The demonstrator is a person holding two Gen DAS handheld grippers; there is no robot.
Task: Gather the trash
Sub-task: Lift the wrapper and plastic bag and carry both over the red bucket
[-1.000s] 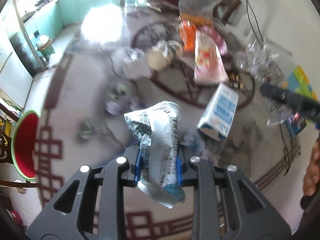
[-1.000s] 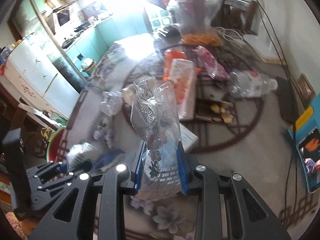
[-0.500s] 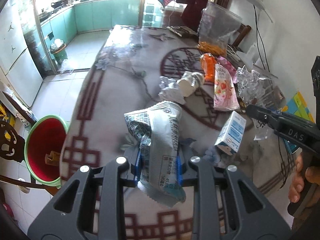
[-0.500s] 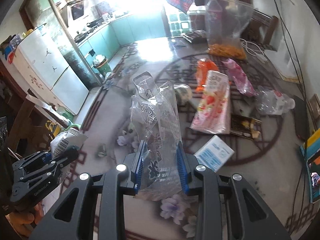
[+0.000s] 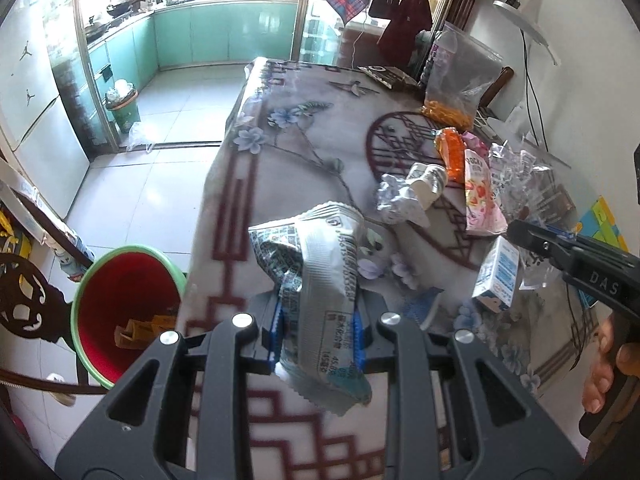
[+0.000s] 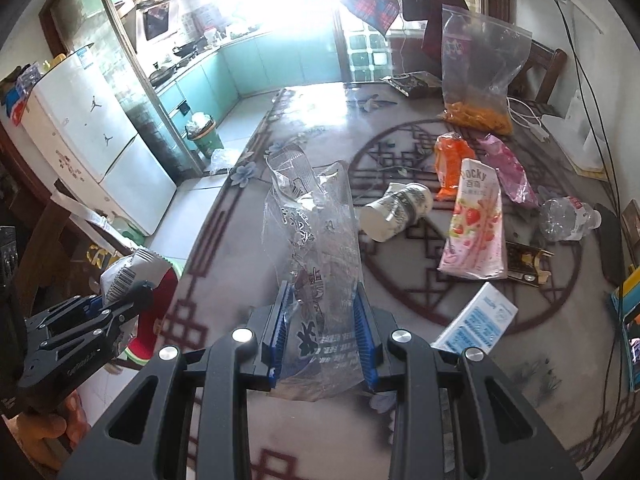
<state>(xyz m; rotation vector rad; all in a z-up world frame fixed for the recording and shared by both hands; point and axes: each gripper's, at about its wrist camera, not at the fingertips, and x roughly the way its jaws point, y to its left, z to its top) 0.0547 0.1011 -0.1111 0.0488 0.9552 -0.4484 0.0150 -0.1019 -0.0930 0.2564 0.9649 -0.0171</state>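
Observation:
My left gripper is shut on a crumpled silver snack wrapper, held above the table's left edge. Below and to its left stands a red bin with a green rim on the floor, with scraps inside. My right gripper is shut on a clear plastic bag with dark print, over the patterned table. In the right wrist view the left gripper and its wrapper show at the lower left, over the bin. The right gripper reaches in at the right of the left wrist view.
On the table lie a paper cup, a pink Pocky pack, an orange wrapper, a pink wrapper, a crushed bottle, a white carton and a large zip bag. A green bin stands across the tiled floor.
Both grippers have drawn back toward the table's left edge with their loads still held. The red bin has come further into the left wrist view; the litter on the table looks farther away.

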